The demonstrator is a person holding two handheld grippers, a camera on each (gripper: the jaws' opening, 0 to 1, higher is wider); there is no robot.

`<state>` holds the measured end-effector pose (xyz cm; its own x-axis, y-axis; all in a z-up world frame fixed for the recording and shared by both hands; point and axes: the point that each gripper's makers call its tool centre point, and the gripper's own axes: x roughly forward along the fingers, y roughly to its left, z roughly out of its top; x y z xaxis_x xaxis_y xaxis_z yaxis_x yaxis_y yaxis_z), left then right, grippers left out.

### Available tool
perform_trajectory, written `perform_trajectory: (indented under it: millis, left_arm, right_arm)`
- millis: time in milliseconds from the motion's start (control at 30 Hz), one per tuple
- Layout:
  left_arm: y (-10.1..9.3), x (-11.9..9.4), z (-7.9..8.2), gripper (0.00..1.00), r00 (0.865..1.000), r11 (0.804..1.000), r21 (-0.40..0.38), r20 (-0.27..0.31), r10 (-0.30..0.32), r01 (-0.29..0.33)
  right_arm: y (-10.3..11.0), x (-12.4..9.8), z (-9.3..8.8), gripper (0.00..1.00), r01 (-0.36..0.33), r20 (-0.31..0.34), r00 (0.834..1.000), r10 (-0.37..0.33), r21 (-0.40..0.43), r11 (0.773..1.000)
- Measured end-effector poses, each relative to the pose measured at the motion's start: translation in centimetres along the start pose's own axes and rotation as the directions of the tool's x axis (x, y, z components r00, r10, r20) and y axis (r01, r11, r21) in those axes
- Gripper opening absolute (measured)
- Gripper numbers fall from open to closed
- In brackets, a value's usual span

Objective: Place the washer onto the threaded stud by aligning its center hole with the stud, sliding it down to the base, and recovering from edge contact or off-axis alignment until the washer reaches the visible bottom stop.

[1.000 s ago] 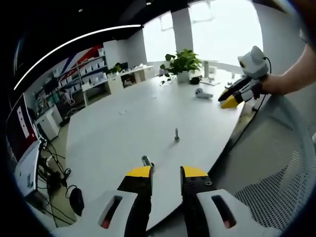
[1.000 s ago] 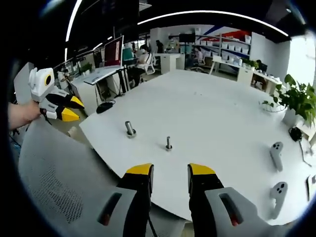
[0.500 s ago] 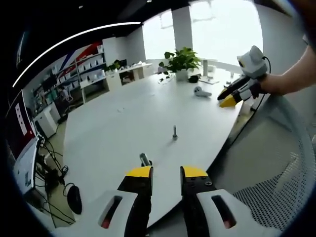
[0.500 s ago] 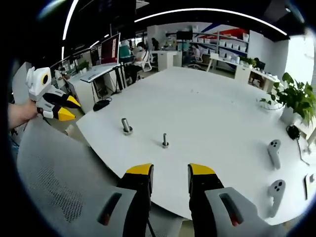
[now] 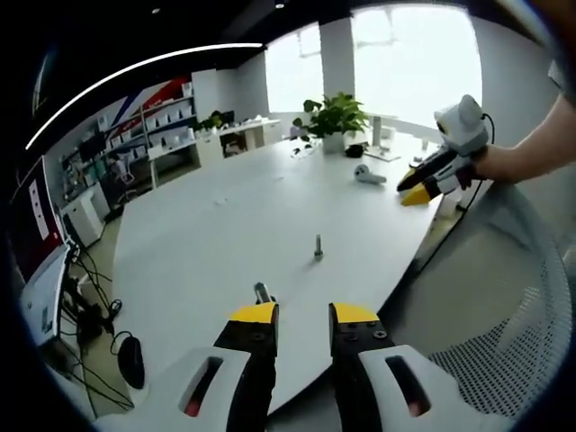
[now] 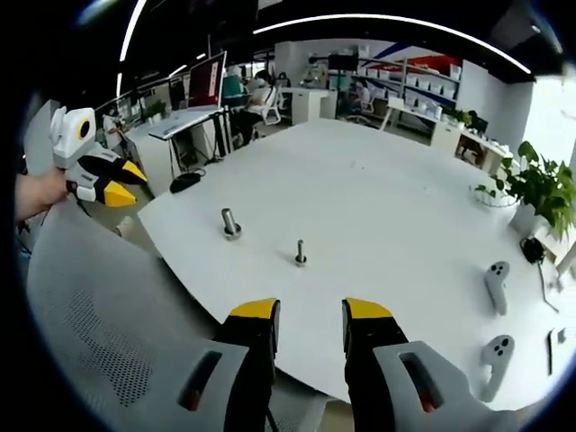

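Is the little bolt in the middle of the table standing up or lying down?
Standing up. The threaded stud rises straight from the white table, wider base down, nothing touching it. Both views agree.

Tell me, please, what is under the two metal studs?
Both the thinner stud and the thicker stud stand upright directly on the white table. Each has a small base ring; whether it is a washer is too small to tell.

- left gripper view looks from off the white table [image 5: 225, 225]'s near edge, across it toward bright windows.
- right gripper view faces the opposite way, toward desks.
- both share the threaded stud [image 5: 318, 247] [image 6: 301, 253] and tabletop, well back.
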<state>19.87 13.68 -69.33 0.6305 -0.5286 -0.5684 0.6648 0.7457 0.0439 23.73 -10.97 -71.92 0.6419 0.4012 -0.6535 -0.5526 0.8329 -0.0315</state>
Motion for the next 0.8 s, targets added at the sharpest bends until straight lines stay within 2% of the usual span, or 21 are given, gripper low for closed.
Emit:
perform_trajectory:
  millis: [367,800]
  left_arm:
    - [-0.33,0.20,-0.34,0.20,1.000,1.000,0.000,-0.016,-0.023,0.023]
    - [-0.45,0.23,-0.45,0.20,0.999,1.000,-0.003,-0.023,-0.030,0.030]
  right_arm:
    - [-0.50,-0.19,0.17,0.30,0.021,0.014,1.000,-0.021,0.023,1.000]
    - [-0.65,-0.35,0.37,0.30,0.039,0.020,0.999,-0.039,-0.005,0.999]
